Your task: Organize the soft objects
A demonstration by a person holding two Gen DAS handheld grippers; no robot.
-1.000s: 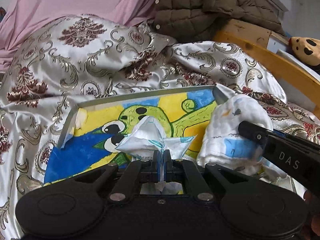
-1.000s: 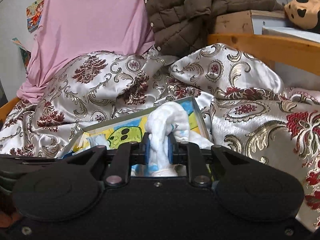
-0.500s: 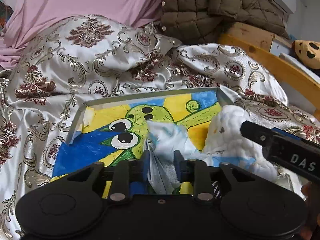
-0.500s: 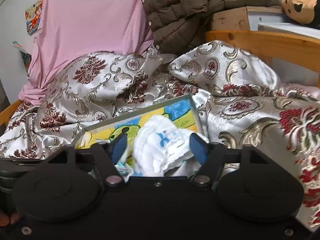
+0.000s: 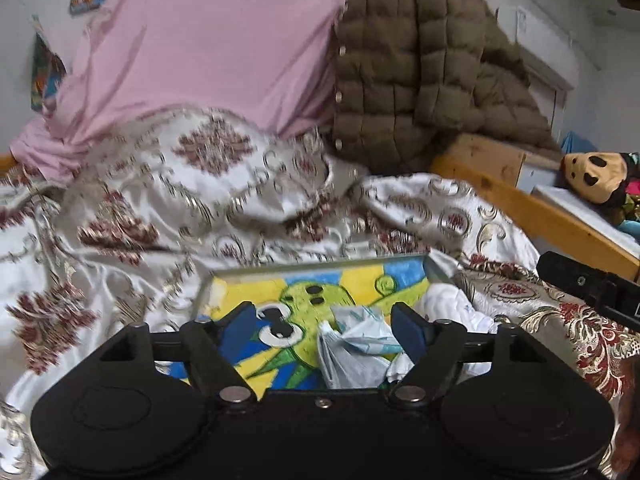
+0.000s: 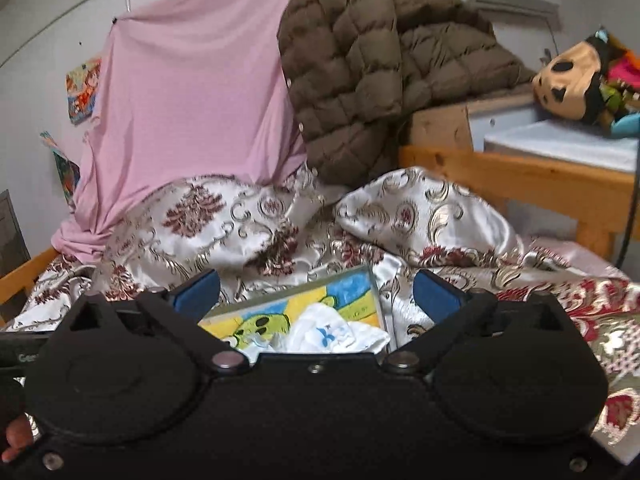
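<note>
Where patterned satin bedding [image 5: 224, 184] spreads beneath a brown quilted jacket [image 6: 352, 80], lying flat: a painted tray [image 5: 256, 284]. Inside it, side by side, a white cloth [image 6: 332, 332] and a crumpled packet [image 5: 356, 348]. Just spread wide and gripping nothing: right gripper [image 6: 316, 296], left gripper [image 5: 324, 324].

We get almost nothing legible here. In the right wrist view, pale lettering starting "Ge", or maybe "Ger", sits on the black body of the left gripper [image 6: 24, 356] at the frame's left edge; the rest is cut off. The folded tissue pack [image 5: 356, 350] in the left wrist view carries faint teal print, too blurred for us to read. The white cloth [image 6: 334, 332] has blue marks, a pattern rather than letters.
</note>
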